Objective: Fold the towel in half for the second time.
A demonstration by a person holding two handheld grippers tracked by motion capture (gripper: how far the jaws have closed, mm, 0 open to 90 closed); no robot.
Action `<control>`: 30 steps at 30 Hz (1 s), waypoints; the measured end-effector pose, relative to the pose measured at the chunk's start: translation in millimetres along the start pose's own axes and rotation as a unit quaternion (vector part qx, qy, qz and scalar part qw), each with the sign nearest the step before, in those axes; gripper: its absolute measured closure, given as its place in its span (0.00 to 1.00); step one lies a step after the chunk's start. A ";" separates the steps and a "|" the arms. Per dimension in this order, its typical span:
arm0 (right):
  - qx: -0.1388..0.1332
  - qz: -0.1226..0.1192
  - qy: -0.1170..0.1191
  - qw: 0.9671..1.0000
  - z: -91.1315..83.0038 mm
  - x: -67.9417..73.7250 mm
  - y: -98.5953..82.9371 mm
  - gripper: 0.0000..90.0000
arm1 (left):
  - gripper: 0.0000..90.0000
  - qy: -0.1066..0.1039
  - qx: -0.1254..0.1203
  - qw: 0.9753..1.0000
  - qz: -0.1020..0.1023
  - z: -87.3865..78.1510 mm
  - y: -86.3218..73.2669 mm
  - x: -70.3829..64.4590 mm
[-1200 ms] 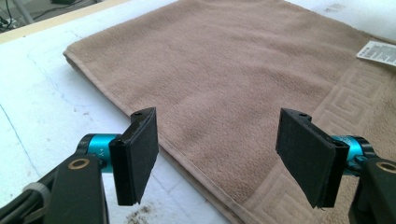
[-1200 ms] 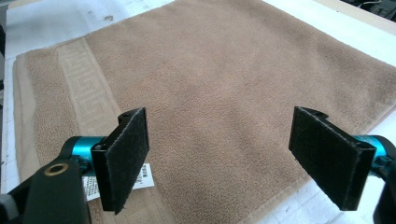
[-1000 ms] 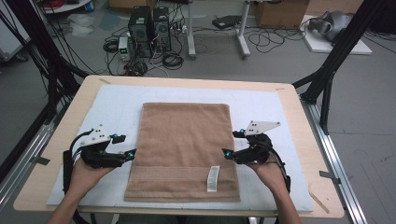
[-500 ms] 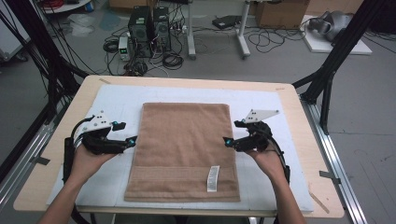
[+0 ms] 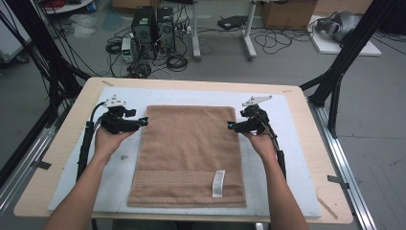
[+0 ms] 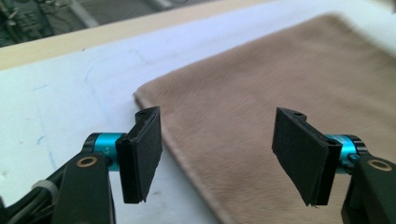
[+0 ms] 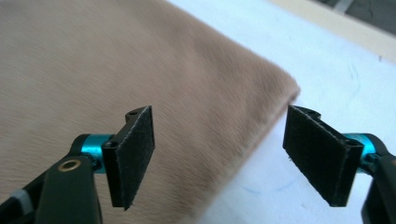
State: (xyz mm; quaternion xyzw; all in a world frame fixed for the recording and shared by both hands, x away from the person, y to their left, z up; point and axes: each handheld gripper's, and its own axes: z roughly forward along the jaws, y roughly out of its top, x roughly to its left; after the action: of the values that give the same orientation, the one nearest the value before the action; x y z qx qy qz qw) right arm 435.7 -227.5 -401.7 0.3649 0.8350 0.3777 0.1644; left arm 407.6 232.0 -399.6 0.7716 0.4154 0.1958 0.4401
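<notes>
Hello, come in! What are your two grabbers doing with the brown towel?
Left gripper open, astride towel left edge. Right gripper open, astride right edge. Towel flat on white mat, ungrasped. Nothing in the way.

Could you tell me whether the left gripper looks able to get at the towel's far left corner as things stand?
Probably yes: the left gripper is open, its jaws straddle the towel edge just short of that corner, and nothing lies between them.
</notes>
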 end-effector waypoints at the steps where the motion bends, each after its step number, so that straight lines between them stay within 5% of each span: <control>1: 0.004 0.004 -0.001 1.000 2.4 -1.1 -1.3 0.28 | 0.37 0.002 0.010 1.000 0.004 5.5 -2.5 0.2; 9: 0.026 0.025 -0.001 0.999 24.1 -4.3 -10.7 0.38 | 0.44 0.009 0.084 0.996 0.009 31.6 -17.8 -1.8; 18: 0.038 0.072 0.009 0.997 35.4 -7.6 -22.4 0.47 | 0.52 0.002 0.095 0.995 -0.008 38.1 -25.7 -2.1; 22: 0.048 0.066 0.012 0.997 35.2 -2.6 -19.6 0.62 | 0.60 0.004 0.098 0.995 -0.007 38.2 -24.8 -6.0; 25: 0.047 0.086 0.022 0.995 35.0 -3.1 -20.0 0.69 | 0.74 -0.001 0.101 0.995 0.012 38.3 -23.0 -11.1; 30: 0.047 0.103 0.049 0.992 35.3 -2.7 -20.4 0.86 | 0.81 -0.017 0.102 0.994 -0.015 38.2 -23.5 -8.1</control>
State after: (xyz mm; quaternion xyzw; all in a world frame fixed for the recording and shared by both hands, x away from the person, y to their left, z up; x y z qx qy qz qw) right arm 447.1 -220.6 -440.4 0.4374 0.8167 0.3704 0.0663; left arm 417.4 212.0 -439.3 0.8095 0.4373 0.1328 0.3685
